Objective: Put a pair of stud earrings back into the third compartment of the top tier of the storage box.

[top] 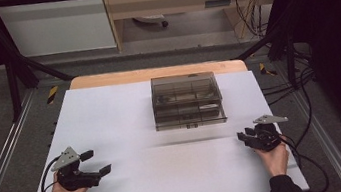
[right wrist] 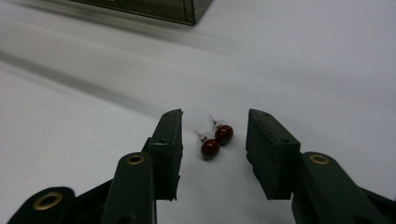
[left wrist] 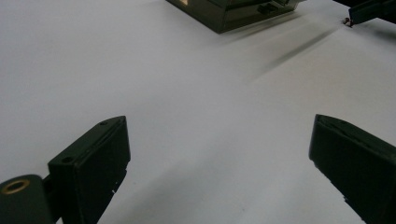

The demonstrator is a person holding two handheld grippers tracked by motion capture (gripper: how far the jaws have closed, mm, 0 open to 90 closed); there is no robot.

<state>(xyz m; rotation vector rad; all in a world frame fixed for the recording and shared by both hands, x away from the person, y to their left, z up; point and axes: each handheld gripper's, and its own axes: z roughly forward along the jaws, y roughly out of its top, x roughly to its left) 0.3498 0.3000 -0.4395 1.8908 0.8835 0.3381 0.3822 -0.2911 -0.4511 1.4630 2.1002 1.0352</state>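
presently the right gripper [right wrist: 214, 154], jaws apart, straddles two red stud earrings [right wrist: 216, 140] at centre frame, evidently lined up to pinch them. the left gripper [top: 95, 163] waits spread wide at lower left; the smoky drawer box [top: 187, 100] sits upper centre.

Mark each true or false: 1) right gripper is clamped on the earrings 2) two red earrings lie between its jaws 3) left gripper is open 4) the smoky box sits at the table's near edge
1) False: the right gripper is open, with the red earrings lying on the white table.
2) True.
3) True: the left gripper has its jaws spread wide.
4) False: the smoky box sits toward the far side.
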